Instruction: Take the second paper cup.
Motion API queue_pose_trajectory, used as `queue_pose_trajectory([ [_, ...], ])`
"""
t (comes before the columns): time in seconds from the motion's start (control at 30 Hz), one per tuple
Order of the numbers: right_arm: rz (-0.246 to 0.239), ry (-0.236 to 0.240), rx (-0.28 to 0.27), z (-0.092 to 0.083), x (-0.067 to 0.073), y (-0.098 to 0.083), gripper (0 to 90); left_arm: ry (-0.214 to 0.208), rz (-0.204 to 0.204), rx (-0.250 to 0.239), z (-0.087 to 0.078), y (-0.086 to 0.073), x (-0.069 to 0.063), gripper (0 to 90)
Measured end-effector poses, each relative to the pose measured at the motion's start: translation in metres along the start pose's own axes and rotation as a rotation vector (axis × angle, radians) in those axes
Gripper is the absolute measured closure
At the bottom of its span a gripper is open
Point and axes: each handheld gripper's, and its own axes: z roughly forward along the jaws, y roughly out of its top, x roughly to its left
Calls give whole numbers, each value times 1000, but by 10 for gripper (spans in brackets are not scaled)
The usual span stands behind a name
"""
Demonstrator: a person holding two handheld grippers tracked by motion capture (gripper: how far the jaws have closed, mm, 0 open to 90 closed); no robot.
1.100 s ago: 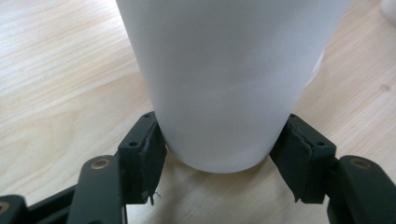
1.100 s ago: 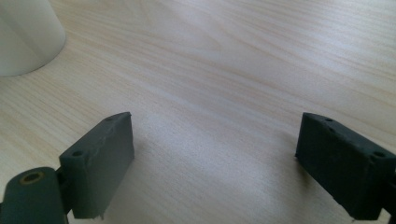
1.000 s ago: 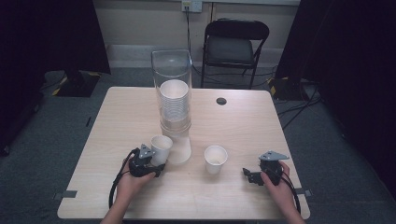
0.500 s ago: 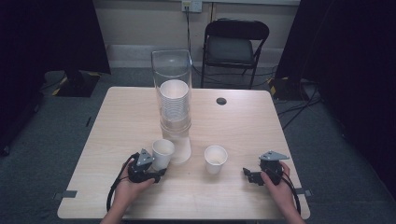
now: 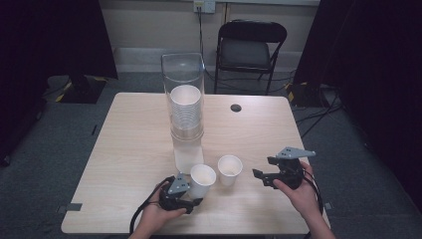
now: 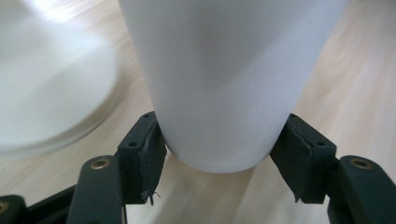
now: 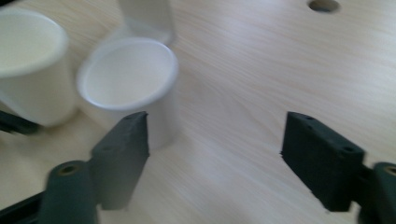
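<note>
Paper cup (image 5: 202, 180) clamped in left gripper (image 5: 191, 191) near table's (image 5: 124, 149) front edge.

Jaws of left gripper pressed against both sides of cup's lower wall, seen close up in left gripper view (image 6: 224, 84), base just above wood and slightly tilted. Second cup (image 5: 230, 170) standing upright on table just right of held one, apart from it, also seen in right gripper view (image 7: 128, 86) beside that gripper's left jaw. Right gripper (image 5: 263, 178) held in hand (image 5: 298, 191) near front right corner, jaws spread wide with nothing between them, pointing toward second cup. Clear dispenser tube (image 5: 183, 94) with stack of cups (image 5: 186, 112) upright at middle of table, toward far edge. Small round hole (image 5: 236, 107) near far edge, right of tube. Black folding chair (image 5: 251, 47) beyond far edge.
</note>
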Motion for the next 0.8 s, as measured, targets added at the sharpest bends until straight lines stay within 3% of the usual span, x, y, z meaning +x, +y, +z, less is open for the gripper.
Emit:
queue_pose_trajectory([
  [0.13, -43, 85, 13, -2, 19, 21, 320, -46, 52, -1, 12, 8, -13, 374],
  [0.23, -81, 123, 48, 3, 33, 26, 366, -60, 82, -1, 18, 11, -19, 374],
  [0.3, -77, 152, 77, 7, 39, 26, 408, -73, 86, -2, 22, 12, -23, 374],
  [0.47, -71, 179, 158, 17, 43, 19, 594, -81, 99, -7, 28, 15, -27, 373],
  [0.53, -61, 214, 178, 20, 43, 15, 669, -88, 100, -17, 30, 17, -27, 373],
  [0.67, -50, 234, 207, 21, 43, 9, 813, -93, 112, -16, 34, 19, -29, 371],
  [0.77, -34, 250, 230, 23, 43, 6, 863, -90, 143, 3, 37, 20, -31, 371],
  [0.8, -26, 252, 235, 22, 43, 5, 861, -94, 134, 4, 38, 20, -33, 372],
])
